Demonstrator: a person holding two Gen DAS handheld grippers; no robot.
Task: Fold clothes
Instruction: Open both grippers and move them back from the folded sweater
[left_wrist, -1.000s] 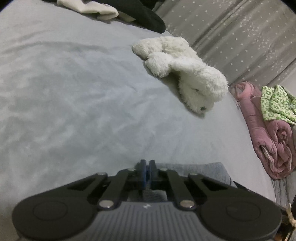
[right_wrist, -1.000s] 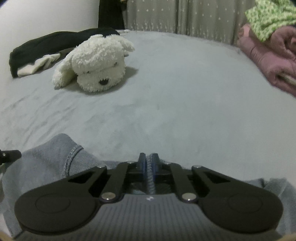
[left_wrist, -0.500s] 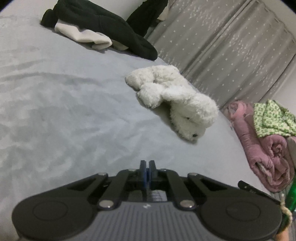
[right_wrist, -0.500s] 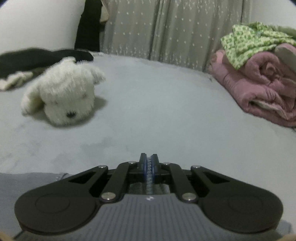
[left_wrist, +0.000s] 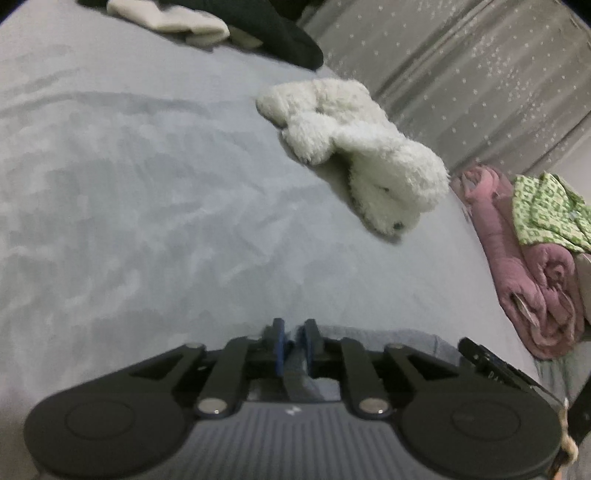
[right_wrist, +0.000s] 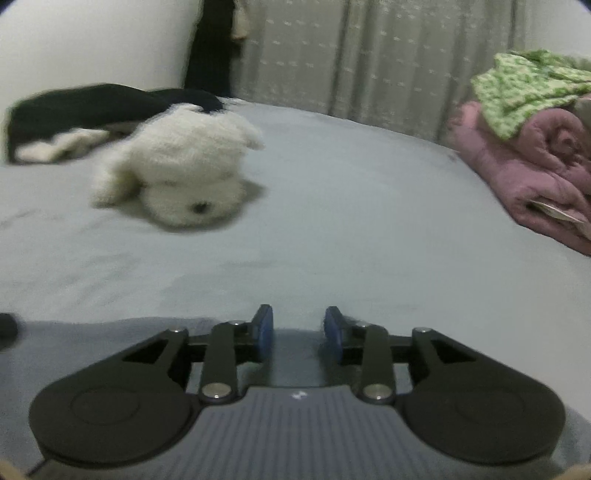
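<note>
Two tools, left tool (left_wrist: 293, 341) and right tool (right_wrist: 298, 334), both opening over perhaps one grey garment (right_wrist: 110, 332).

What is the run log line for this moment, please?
left gripper: opening over grey garment | right gripper: opening, garment below | bed: toy dog

A wide bed (left_wrist: 155, 192) covered by a pale grey sheet with soft wrinkles fills most of both views. Behind its far edge hangs a grey curtain (right_wrist: 332, 62) sprinkled with small light dots, falling in vertical folds. To the curtain's left stands a plain white wall (right_wrist: 96, 40), with a dark garment (right_wrist: 210, 48) hanging at the corner where the two meet. The light is dim and even, casting only faint, soft shadows on the sheet, and the right wrist view is somewhat blurred.
</note>
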